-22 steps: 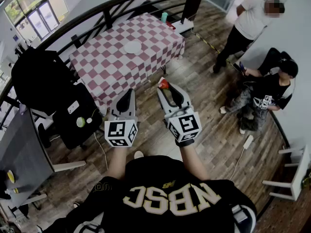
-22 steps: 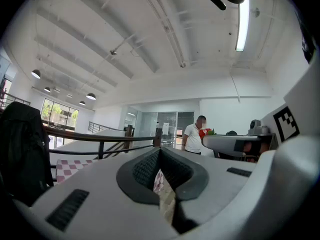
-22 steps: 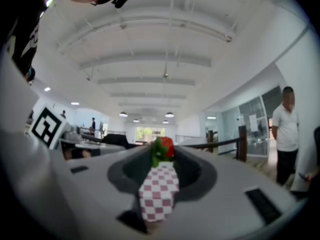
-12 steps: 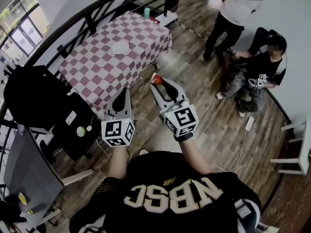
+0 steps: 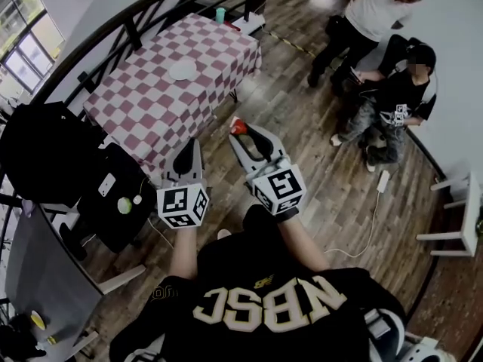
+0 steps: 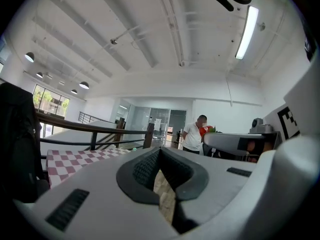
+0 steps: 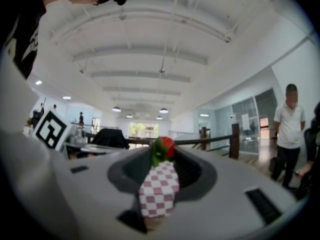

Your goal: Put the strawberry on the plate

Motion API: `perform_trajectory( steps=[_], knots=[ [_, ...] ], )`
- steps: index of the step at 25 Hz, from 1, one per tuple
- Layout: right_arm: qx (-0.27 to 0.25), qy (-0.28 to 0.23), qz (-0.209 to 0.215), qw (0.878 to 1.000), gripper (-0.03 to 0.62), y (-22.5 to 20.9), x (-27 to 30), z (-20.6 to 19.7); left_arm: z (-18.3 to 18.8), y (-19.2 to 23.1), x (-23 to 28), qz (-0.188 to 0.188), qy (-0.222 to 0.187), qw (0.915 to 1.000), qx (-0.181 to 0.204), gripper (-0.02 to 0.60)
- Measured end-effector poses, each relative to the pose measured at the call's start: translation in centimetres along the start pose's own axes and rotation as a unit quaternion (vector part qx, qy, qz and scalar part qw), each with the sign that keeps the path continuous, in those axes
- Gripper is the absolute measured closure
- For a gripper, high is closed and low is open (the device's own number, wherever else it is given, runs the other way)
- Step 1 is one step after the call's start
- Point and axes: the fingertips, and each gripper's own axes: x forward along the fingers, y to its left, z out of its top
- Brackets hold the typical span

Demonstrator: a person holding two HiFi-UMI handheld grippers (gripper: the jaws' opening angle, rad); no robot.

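Clamping strawberry (image 7: 163, 149) between right claw (image 5: 239, 130) tips

A wood-plank floor (image 5: 317, 172) runs under everything, its boards mixed brown and grey. A curved dark railing (image 5: 98, 40) sweeps round the far side of the bench (image 5: 151, 111), which wears a red-and-white checked cloth. Tall windows (image 5: 23, 29) glow at the upper left – daylight comes in there. A plain white wall (image 5: 460, 66) closes the right side, with a white chair (image 5: 460, 217) near it. Overhead, a white beamed ceiling (image 6: 150, 44) carries a long tube light (image 6: 247, 31) and round pendant lamps (image 6: 84, 85).
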Motion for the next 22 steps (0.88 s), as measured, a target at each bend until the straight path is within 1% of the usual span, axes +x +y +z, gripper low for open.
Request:
perform_trajectory(
  steps=[5,8,11,14,18,22],
  knots=[
    [0.008,0.004,0.005,1.000,0.454,-0.2,1.1,-1.1,-2.0,0.2,0.3,-0.005,0.017,0.9998,-0.006,0.566],
    [0.012,0.002,0.011,1.000,0.453,-1.2,2.7,-1.9,-2.6,0.8,2.1,-0.003,0.022,0.9997,-0.005,0.566],
    [0.024,0.005,0.019,1.000,0.453,-3.7,5.4,-2.7,-2.6,1.7,4.9,0.007,0.021,0.9998,0.000,0.566],
    [0.036,-0.004,0.034,0.999,0.453,-6.5,9.2,-2.7,-2.2,3.5,8.3,0.027,0.020,0.9994,0.009,0.566],
    [0.044,-0.022,0.056,0.997,0.453,-10.8,14.8,-1.5,-0.5,5.4,13.7,0.049,0.013,0.9985,0.021,0.566],
    [0.043,-0.031,0.086,0.995,0.453,-14.1,19.4,0.0,1.4,7.0,18.7,0.072,0.000,0.9971,0.025,0.566]
  ],
)
